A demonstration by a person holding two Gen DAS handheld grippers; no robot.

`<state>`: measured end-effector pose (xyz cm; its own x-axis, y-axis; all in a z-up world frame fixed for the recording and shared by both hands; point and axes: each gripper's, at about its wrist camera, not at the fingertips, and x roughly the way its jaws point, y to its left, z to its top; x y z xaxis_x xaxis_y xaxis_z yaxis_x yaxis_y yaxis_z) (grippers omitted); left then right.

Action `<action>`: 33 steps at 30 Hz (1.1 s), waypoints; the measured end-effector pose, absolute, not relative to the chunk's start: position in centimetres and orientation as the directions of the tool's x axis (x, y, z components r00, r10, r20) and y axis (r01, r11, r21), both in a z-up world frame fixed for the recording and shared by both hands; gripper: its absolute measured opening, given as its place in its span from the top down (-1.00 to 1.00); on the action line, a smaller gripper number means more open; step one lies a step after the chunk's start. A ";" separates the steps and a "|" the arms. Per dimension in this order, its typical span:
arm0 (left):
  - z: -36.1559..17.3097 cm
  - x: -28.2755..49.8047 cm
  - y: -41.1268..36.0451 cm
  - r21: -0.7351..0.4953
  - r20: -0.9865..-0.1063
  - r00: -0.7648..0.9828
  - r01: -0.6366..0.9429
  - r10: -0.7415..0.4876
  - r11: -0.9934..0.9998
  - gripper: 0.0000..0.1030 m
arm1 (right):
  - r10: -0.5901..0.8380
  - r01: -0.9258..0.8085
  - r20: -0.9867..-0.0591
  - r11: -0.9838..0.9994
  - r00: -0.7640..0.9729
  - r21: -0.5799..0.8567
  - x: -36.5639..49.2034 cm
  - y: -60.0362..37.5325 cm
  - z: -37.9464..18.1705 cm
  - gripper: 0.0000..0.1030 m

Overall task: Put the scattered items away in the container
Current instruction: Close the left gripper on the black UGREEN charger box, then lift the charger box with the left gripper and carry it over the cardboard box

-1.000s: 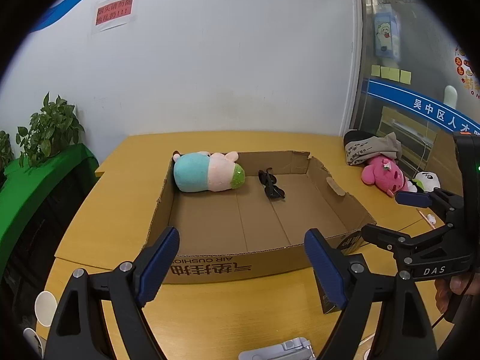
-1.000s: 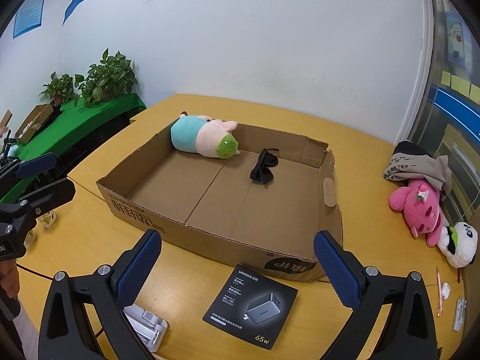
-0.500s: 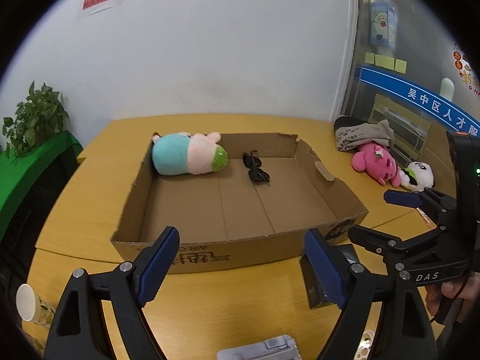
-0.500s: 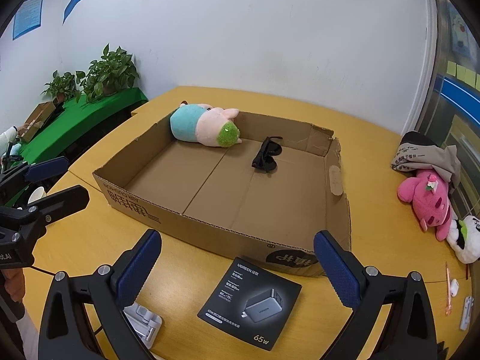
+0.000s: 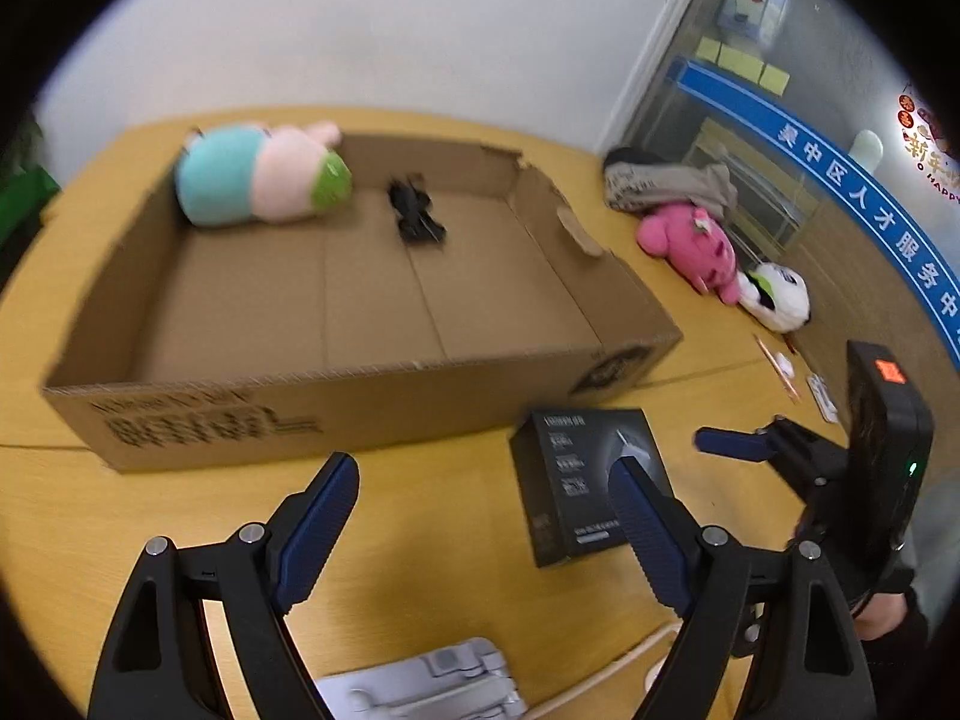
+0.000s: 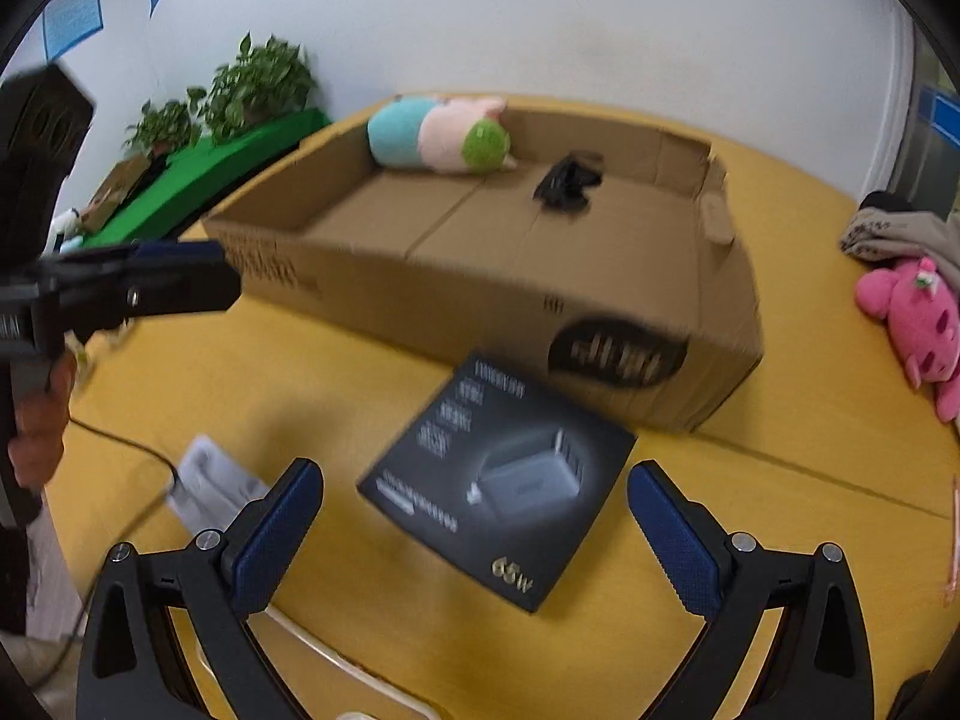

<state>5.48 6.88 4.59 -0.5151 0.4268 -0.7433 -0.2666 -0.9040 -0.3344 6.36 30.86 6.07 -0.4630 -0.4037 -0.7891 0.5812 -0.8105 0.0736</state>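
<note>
Lining up on the black charger box [image 6: 498,480]: right tongs [image 6: 474,516] are spread wide and empty, box flat on the counter [image 6: 810,450] just ahead of the pads and sitting between them. Judgement: this is the next pick. Box is wide and low and lies skewed to the tongs, so rotate the wrist until the pads face two parallel edges, come down low so they catch the thin side walls rather than the lid, then close. Watch the white cable [image 6: 312,630] near 6 o'clock; don't pinch it.

Left to right in the left wrist view: left tongs [image 5: 486,522] also wide, holding nothing, hovering over bare counter at 6 o'clock. White plastic holder [image 5: 420,690] lies below them. Same charger box at 4 o'clock, just outside the right pad.

Container: open cardboard box [image 5: 360,402], near wall touching or almost touching the charger box; can't tell which. Inside, teal-and-pink plush [image 5: 264,174] against the far wall at 11 o'clock, black sunglasses [image 5: 414,216] just beside it. Rest of the floor bare.

Outside at 2–3 o'clock: grey cloth [image 5: 672,186], pink plush [image 5: 690,246], panda plush [image 5: 774,294].
</note>
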 end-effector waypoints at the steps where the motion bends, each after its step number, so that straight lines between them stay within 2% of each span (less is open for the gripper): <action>1: 3.8 5.0 7.4 -0.349 -0.753 -0.488 -0.272 0.441 -0.897 -0.66 | -0.408 0.582 -0.795 -0.809 -0.448 0.087 6.3 31.1 5.3 -1.00; 6: 0.8 3.3 10.0 -0.425 -0.772 -0.375 -0.295 0.513 -0.856 -0.66 | -0.423 0.539 -0.809 -0.827 -0.408 0.161 5.8 32.5 2.6 -1.00; 15: -3.8 0.6 13.4 -0.496 -0.790 -0.246 -0.283 0.561 -0.821 -0.63 | -0.406 0.547 -0.817 -0.826 -0.409 0.136 4.8 32.0 0.4 -1.00; 18: -4.0 0.4 13.9 -0.510 -0.772 -0.253 -0.302 0.583 -0.806 -0.62 | -0.393 0.547 -0.830 -0.827 -0.396 0.131 4.6 31.2 -0.5 -0.99; 21: -4.1 0.4 14.6 -0.527 -0.764 -0.228 -0.319 0.603 -0.788 -0.53 | -0.386 0.546 -0.828 -0.829 -0.407 0.118 4.5 30.8 -0.8 -1.00; 26: -4.2 0.8 14.7 -0.514 -0.767 -0.250 -0.311 0.591 -0.799 -0.51 | -0.374 0.537 -0.816 -0.838 -0.441 0.094 5.1 30.8 -0.9 -1.00; 29: -3.7 1.5 14.3 -0.497 -0.772 -0.273 -0.302 0.574 -0.813 -0.39 | -0.365 0.524 -0.806 -0.848 -0.466 0.081 5.7 30.6 -0.9 -1.00; 31: -2.7 2.4 13.9 -0.477 -0.770 -0.308 -0.305 0.559 -0.824 -0.20 | -0.352 0.519 -0.801 -0.853 -0.485 0.061 6.1 30.3 -0.7 -0.97; 33: -1.2 3.7 13.5 -0.457 -0.753 -0.352 -0.326 0.555 -0.827 -0.16 | -0.346 0.512 -0.787 -0.858 -0.510 0.044 6.8 30.3 0.0 -0.97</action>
<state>3.66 13.55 -1.21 -0.3524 0.5552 -0.7534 -0.3262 -0.8274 -0.4572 6.75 30.28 -0.01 -0.5105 -0.3456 -0.7874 0.5123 -0.8577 0.0443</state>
